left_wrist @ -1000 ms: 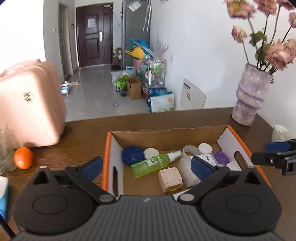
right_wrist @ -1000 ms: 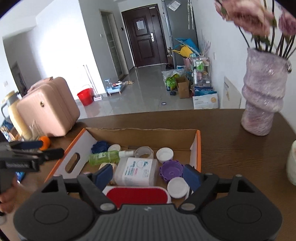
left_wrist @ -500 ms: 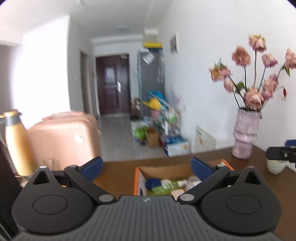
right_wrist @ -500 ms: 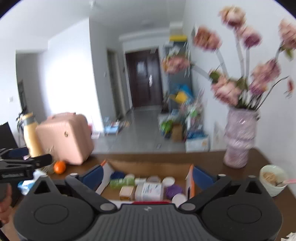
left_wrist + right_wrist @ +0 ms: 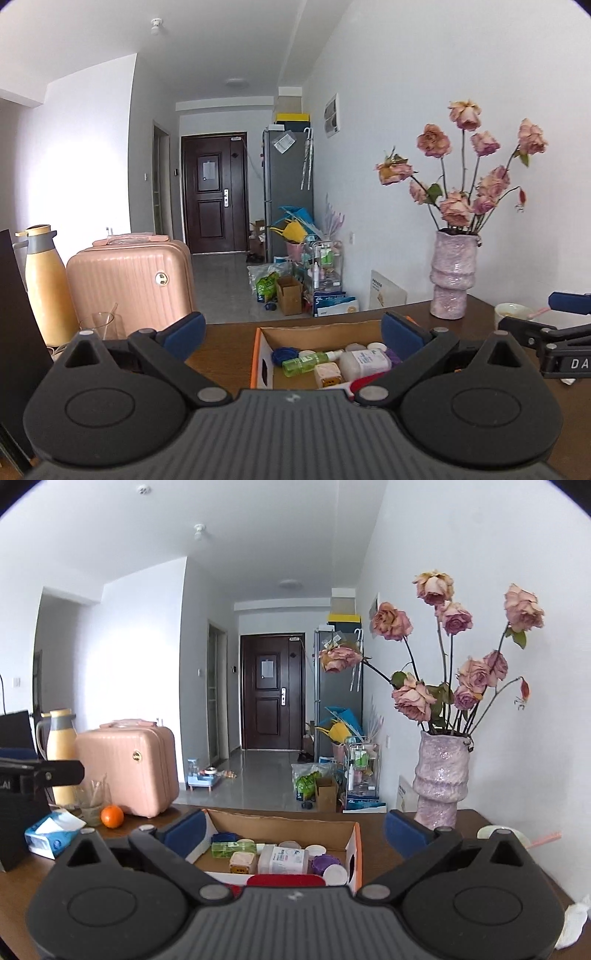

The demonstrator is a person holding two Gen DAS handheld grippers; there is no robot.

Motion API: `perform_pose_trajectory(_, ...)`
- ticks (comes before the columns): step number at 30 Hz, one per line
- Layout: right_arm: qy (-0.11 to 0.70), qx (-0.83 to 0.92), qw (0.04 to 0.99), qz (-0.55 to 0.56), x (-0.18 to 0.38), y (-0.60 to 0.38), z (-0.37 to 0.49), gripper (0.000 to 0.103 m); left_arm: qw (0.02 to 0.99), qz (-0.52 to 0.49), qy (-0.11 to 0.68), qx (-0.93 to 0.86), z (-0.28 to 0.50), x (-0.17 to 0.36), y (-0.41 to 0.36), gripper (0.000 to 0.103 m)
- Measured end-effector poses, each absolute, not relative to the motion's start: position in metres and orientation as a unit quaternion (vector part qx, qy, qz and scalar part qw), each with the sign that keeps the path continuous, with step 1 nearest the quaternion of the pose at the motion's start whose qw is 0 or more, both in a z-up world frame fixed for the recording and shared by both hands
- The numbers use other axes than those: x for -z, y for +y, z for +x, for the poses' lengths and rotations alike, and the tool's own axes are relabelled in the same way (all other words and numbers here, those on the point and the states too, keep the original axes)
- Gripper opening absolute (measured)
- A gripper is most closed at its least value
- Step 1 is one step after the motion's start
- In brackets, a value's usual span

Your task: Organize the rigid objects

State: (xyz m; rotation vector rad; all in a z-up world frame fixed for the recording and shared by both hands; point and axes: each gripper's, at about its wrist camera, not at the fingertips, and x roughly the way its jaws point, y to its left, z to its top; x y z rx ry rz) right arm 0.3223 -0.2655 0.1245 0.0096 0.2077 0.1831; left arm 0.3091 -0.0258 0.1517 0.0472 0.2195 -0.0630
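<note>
Cardboard box [image 5: 334, 827] of bottles sits beyond both grippers, left [image 5: 293, 334] and right [image 5: 295, 829], jaws released.

I'm seeing a matt cardboard box [image 5: 280, 829] sitting on a glossy wooden table [image 5: 384, 834], beside a rough, glittery vase [image 5: 439, 782].

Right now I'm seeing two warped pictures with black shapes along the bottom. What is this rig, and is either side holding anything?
No robot arm: a person holds a two-finger gripper in each hand, with a fisheye camera on each looking forward along the fingers. The black shapes are the grippers' bodies.

The left gripper is open and empty. The right gripper is open and empty; its jaws have just been opening.

On the brown table ahead sits a cardboard box of bottles and lids. Around it stand a vase, a pink case and an orange.
</note>
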Motion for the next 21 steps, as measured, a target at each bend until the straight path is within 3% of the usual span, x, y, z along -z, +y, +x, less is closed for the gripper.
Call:
perform_pose_trajectory(13, 0.099, -0.102, 0.99, 0.007, -0.077, -0.265, 0.244, 0.103, 0.995, 0.009, 0.095, 0.035, 0.229, -0.117, -0.022, 0.103)
perform_pose_trajectory(21, 0.155, -0.095, 0.983, 0.001, -0.028, -0.266, 0.163, 0.103, 0.992, 0.017, 0.114, 0.048, 0.144, -0.067, -0.008, 0.103)
